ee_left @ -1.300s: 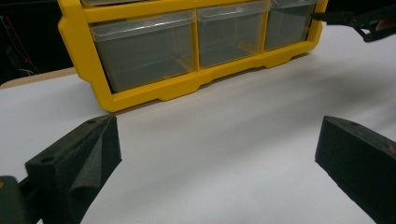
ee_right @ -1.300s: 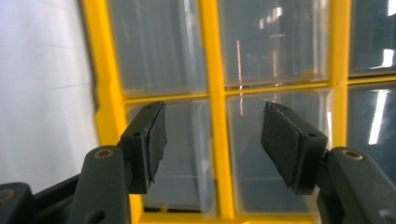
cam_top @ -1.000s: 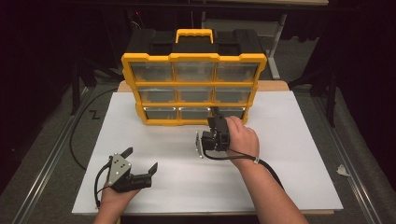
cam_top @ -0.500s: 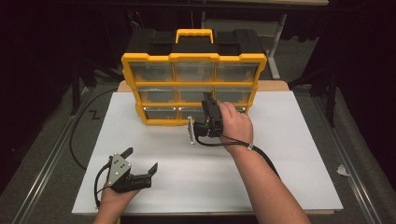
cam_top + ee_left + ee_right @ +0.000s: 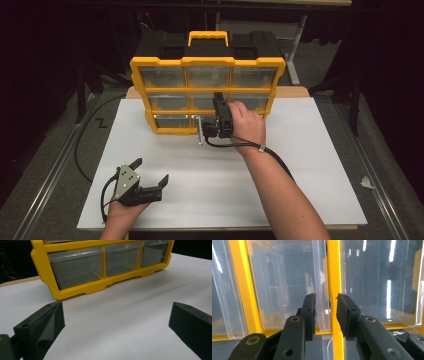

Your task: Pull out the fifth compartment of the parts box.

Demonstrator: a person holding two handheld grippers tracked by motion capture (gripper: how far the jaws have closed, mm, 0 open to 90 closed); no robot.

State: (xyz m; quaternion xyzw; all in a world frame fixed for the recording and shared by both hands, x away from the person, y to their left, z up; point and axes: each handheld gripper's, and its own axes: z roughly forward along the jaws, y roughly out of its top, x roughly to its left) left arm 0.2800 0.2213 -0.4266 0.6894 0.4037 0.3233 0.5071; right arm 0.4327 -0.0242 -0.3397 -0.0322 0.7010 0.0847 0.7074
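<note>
A yellow drawer cabinet [image 5: 207,90] with clear plastic drawers stands at the far side of the white desk [image 5: 310,170]. The right gripper [image 5: 325,311] is right up against its front, jaws narrowly apart and just closing, astride the edge of a clear drawer [image 5: 287,290] beside a yellow upright divider [image 5: 333,277]; whether the pads press on it cannot be told. In the high view the right gripper [image 5: 216,120] is at the middle column, between the lower rows. The left gripper [image 5: 150,176] rests near the desk's front edge, well apart from the cabinet, jaws wide open and empty. Bare desk lies between, giving room to pull a drawer outward.
</note>
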